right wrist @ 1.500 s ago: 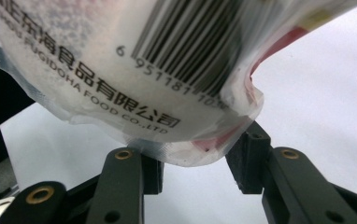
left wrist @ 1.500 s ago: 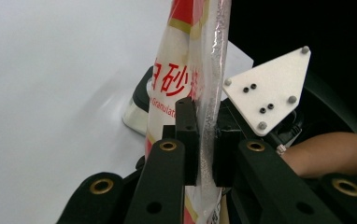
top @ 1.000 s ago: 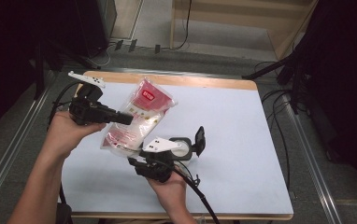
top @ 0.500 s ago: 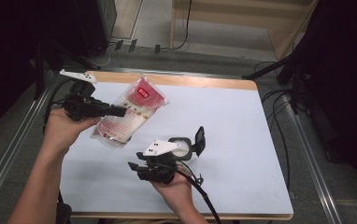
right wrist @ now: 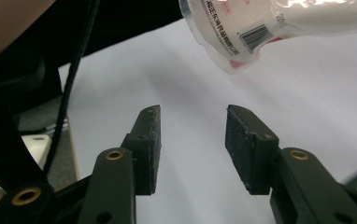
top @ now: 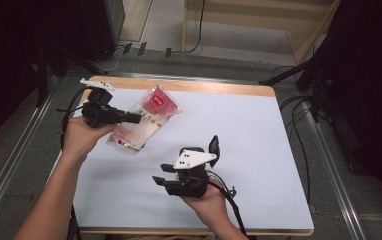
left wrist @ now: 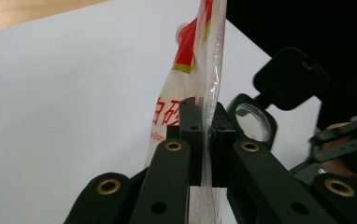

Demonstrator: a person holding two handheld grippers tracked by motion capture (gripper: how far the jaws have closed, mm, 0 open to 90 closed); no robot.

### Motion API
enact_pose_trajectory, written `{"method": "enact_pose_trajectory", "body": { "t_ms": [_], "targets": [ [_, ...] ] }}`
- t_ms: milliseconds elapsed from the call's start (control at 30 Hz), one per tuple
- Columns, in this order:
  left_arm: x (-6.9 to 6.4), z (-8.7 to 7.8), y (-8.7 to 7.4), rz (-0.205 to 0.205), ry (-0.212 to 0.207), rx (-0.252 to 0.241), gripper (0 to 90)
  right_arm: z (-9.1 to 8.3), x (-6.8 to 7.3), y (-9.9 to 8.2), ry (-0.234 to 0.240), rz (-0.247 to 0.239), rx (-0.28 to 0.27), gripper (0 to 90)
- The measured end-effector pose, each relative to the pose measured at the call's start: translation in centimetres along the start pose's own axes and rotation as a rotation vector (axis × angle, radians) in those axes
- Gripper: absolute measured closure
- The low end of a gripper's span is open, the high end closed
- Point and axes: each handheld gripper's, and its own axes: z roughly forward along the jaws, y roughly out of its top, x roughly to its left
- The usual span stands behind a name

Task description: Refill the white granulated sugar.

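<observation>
A clear plastic pouch (top: pixel 146 120) with a red label and white contents hangs tilted just above the white table (top: pixel 249 135) at its far left. My left gripper (top: pixel 135 118) is shut on the pouch's edge. In the left gripper view the pads (left wrist: pixel 193 135) pinch the film of the pouch (left wrist: pixel 193 60). My right gripper (top: pixel 161 176) is near the front middle, pointing left, apart from the pouch. Its jaws have just been opening. In the right gripper view, the right gripper (right wrist: pixel 193 140) is open with nothing in it, and the pouch's barcode end (right wrist: pixel 242 28) hangs above it.
A wooden strip (top: pixel 219 87) borders the table's far edge. Metal rails (top: pixel 329 165) run along both sides, with cables (top: pixel 299 110) at the right and dark equipment behind. The right half of the white sheet is bare.
My right gripper has drawn back from the pouch toward the front and right, and its jaws stand wider. The left gripper with the pouch has shifted slightly left and lower.
</observation>
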Motion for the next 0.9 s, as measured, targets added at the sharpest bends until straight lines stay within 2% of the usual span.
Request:
{"method": "enact_pose_trajectory", "body": {
  "t_ms": [100, 200, 267, 300, 400, 467, 567, 633, 767, 900],
  "targets": [
    [0.2, 0.8, 0.3, 0.000, 0.002, 0.008, 88.7, -0.8, -0.5, -0.7, -0.003, -0.023, 0.021, 55.7],
    [0.6, 1.9, 0.5, 0.009, -0.002, 0.018, 88.7, -1.6, -1.2, -1.4, -0.002, -0.001, 0.031, 55.4],
    [0.9, 2.8, 0.7, 0.017, -0.011, 0.019, 88.7, -2.2, -1.5, -1.9, 0.000, 0.018, 0.028, 54.5],
    [1.0, 3.2, 0.8, 0.028, -0.008, 0.030, 88.7, -2.6, -1.6, -2.0, -0.008, 0.011, 0.028, 54.5],
    [1.4, 4.5, 1.1, 0.048, -0.008, 0.037, 88.7, -3.9, -1.9, -2.1, -0.010, 0.024, -0.006, 54.5],
    [1.5, 5.1, 1.0, 0.051, -0.007, 0.026, 88.7, -4.5, -1.9, -2.2, -0.016, 0.034, -0.013, 54.5],
    [1.6, 5.5, 0.7, 0.075, -0.001, 0.015, 88.7, -4.8, -2.0, -2.4, -0.027, 0.034, -0.010, 54.6],
    [1.7, 5.6, 0.5, 0.073, -0.002, 0.020, 88.6, -4.8, -2.1, -2.7, -0.027, 0.037, -0.003, 54.7],
    [1.7, 5.9, -0.1, 0.086, 0.033, 0.058, 88.6, -4.5, -2.2, -3.4, -0.017, 0.044, 0.016, 54.7],
    [2.2, 6.0, -0.6, 0.082, 0.019, 0.056, 88.6, -4.5, -2.5, -3.7, -0.009, 0.060, 0.030, 55.0]
  ]
}}
